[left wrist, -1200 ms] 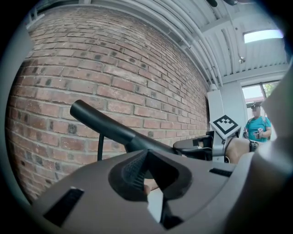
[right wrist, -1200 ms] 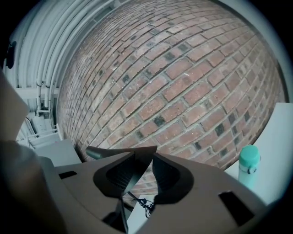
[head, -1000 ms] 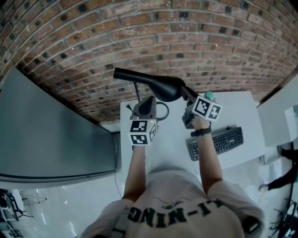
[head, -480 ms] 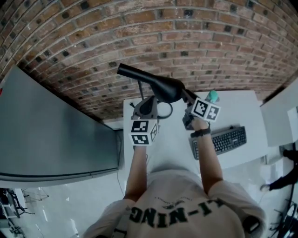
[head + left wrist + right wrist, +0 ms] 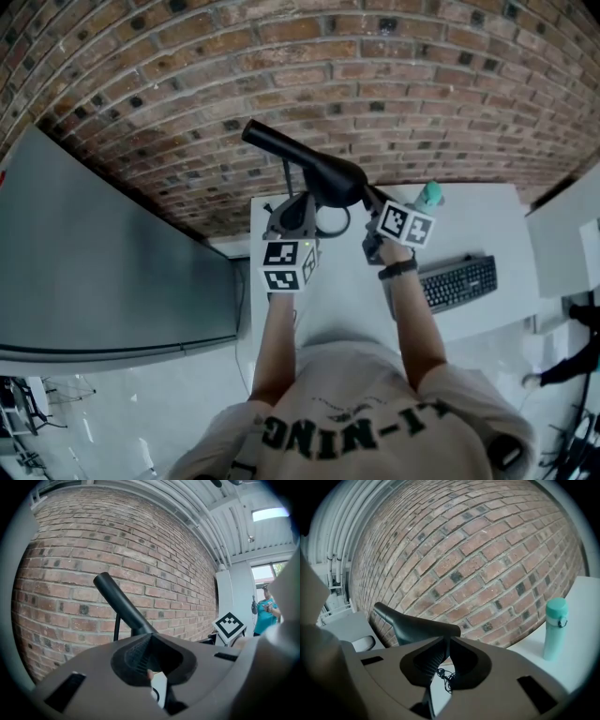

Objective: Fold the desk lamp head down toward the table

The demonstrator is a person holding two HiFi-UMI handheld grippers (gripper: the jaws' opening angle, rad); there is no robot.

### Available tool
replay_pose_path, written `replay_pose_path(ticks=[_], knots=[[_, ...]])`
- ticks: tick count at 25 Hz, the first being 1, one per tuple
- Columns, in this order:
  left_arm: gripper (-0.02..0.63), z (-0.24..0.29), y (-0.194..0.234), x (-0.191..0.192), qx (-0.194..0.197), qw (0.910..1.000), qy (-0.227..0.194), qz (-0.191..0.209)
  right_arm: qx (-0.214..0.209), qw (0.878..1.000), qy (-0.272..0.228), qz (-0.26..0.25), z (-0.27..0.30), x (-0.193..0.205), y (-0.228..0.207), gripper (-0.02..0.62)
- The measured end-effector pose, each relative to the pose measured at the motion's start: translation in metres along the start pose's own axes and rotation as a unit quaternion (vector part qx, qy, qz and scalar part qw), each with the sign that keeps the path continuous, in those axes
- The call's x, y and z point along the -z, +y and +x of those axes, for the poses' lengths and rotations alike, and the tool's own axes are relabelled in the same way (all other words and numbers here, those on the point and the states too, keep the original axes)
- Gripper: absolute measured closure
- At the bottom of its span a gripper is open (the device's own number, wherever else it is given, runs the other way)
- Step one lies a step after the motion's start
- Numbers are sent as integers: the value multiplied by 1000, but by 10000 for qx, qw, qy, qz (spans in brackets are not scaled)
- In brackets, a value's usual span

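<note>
Main worry: the lamp head (image 5: 314, 167) sits high, tilted up toward the brick wall (image 5: 375, 84) at 12 o'clock, on a skinny stem (image 5: 285, 183). The right gripper (image 5: 445, 641) has its jaws closed at the head's wide end, and it looks pinched on the rim. That's a thin bite, so I'd guess a hard push down slips it off. The left gripper (image 5: 150, 637) is closed too, with nothing visible between its jaws, tucked under the head near the stem. If nothing pins the base, the whole lamp could tip or skid rather than fold at the joint. A loose cord (image 5: 443, 677) lies right under there and could snag.

It's a plain white table (image 5: 469, 220), probably slick. There's a teal bottle (image 5: 428, 196) at 1 o'clock, close enough to get bumped, a keyboard (image 5: 457, 281) at 3 o'clock and a big grey panel (image 5: 94, 272) at 9 o'clock.
</note>
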State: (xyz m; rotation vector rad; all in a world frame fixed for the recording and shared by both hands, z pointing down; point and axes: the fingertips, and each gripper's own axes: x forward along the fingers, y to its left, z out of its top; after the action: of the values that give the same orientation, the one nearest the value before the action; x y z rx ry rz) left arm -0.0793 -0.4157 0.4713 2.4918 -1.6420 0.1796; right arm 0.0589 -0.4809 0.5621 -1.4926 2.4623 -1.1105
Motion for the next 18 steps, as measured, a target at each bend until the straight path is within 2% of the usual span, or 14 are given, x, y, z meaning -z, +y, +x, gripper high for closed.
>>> replay_pose_path(ticks=[11,18], knots=[[606,-3,7,5,-83,10000,13,-40,85,9993,334,-117,19,30,2,559],[606,-7,6,10,-58,9999,106,-17,70,9996,270,80,19,31,4,563]])
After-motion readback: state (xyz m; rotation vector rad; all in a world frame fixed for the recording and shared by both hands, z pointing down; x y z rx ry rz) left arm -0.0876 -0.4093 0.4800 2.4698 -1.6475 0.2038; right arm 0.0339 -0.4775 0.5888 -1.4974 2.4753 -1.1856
